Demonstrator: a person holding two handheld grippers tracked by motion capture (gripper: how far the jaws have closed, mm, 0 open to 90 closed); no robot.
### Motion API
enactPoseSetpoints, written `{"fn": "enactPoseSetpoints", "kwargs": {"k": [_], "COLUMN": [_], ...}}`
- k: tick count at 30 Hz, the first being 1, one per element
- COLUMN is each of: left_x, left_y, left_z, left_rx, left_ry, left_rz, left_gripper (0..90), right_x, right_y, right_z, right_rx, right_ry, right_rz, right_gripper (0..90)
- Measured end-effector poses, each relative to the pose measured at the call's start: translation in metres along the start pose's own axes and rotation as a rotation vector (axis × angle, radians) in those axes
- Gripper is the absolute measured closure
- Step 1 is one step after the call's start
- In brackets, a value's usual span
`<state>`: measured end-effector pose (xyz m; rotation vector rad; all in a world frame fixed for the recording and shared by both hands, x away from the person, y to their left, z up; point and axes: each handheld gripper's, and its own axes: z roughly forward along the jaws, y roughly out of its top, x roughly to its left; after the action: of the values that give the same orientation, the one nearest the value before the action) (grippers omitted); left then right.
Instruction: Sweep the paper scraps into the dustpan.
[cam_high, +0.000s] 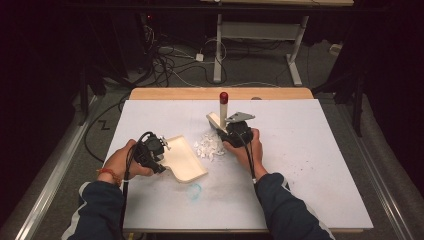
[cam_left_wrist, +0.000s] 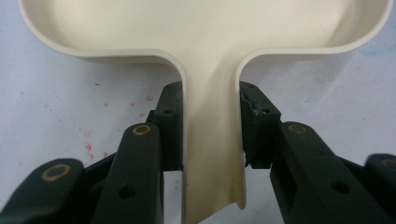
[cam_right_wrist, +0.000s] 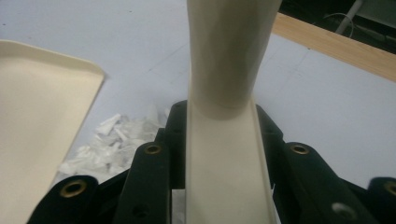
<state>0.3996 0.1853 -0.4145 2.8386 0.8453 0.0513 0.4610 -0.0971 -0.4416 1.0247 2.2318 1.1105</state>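
1. A cream dustpan (cam_high: 186, 159) is seen left of centre in the high view, lying on the white table (cam_high: 310, 165); its narrow handle is clamped between the jaws of the left gripper (cam_high: 159, 148), as is plain in the left gripper view, where the handle (cam_left_wrist: 212, 140) runs down between both pads
2. A cream brush (cam_high: 223, 114) with a red tip is held by the right gripper (cam_high: 231, 131) just above the frame's centre; in the right gripper view its handle (cam_right_wrist: 226, 154) is pinched between the closed jaws and rises to the top edge
3. A small heap of white paper scraps (cam_high: 210, 147) lies at mid-frame on the table, between the dustpan's open edge and the brush, just beside both
4. The work is judged to be at an early stage: both tools are gripped and placed either side of the heap, yet no scraps are seen inside the pan
5. What is left, by this judgement, is the sweeping of the scraps leftward into the pan
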Motion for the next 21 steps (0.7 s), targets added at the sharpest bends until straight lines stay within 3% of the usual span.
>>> {"fn": "enactPoseSetpoints", "kwargs": {"k": [7,12,21], "left_x": [-0.001,-0.005,-0.008], "left_y": [0.003,0.008,0.013], "left_z": [0.006,0.008,0.012], "left_rx": [0.003,0.003,0.008], "left_ry": [-0.009,-0.015,-0.018], "left_rz": [-0.007,-0.004,0.003], "left_gripper": [63.4,63.3,63.3], "right_x": [0.018,0.033,0.066], "right_y": [-0.001,-0.002,0.002], "right_z": [-0.002,-0.003,-0.005], "right_rx": [-0.012,-0.029,-0.039], "right_ry": [0.069,0.083,0.173], "right_rz": [0.002,0.001,-0.077], "right_gripper": [67.7,67.7,67.8]}}
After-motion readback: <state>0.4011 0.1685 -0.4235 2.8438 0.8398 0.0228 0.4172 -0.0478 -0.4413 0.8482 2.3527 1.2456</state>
